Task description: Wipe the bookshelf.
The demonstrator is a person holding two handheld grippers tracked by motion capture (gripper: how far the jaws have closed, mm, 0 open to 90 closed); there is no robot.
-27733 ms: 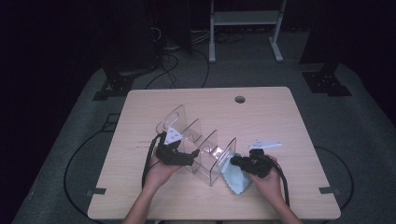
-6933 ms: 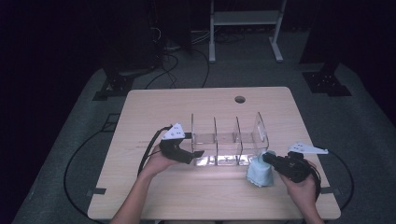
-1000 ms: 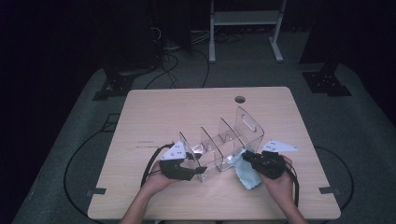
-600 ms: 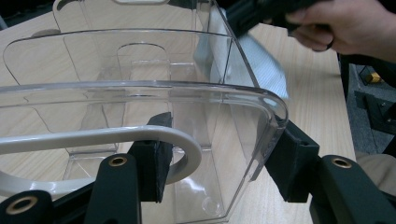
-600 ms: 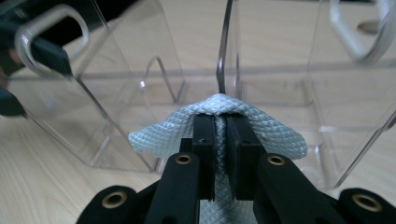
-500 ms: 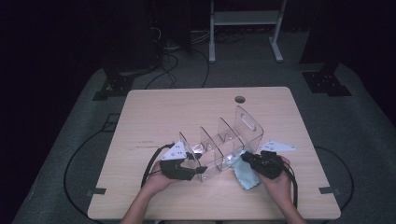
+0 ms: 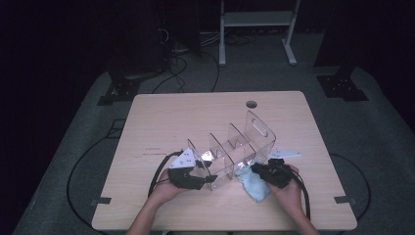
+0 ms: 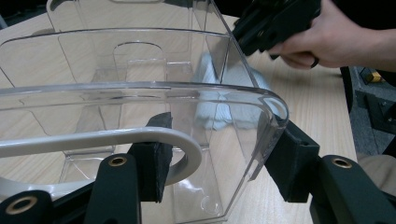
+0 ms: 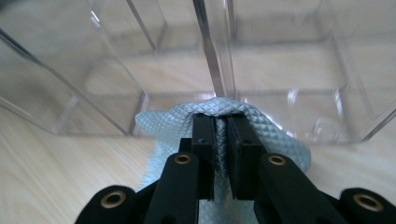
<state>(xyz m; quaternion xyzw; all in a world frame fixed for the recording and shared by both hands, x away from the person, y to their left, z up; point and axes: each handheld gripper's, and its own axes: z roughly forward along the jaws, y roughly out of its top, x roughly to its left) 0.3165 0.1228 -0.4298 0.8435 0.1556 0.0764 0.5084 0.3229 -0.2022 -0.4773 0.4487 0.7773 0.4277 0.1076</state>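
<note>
High view: the clear plastic organizer point(image 7: 230, 152) lies on the worktop point(image 7: 166, 117) with its long axis on a diagonal, the end with the handle cutout toward the far right and the other end toward the near left, where I hold it. Its dividers stand upright across that axis, and the open top faces up.

Left gripper view: my left gripper point(image 8: 219, 182) has its fingers point(image 8: 154, 158) clamped on the near end wall of the organizer, one pad inside the wall and one outside, just under the rounded rim.

Right gripper view: my right gripper point(image 9: 220, 140) has its fingers pressed together on a fold of the light blue cloth point(image 9: 261, 126). The cloth sits on the worktop, bunched against the outside of the organizer's long side wall, right at the base of a divider. From above, the cloth point(image 7: 252, 183) lies on the near right side of the organizer, beside its middle, under my right hand point(image 7: 286, 188).
</note>
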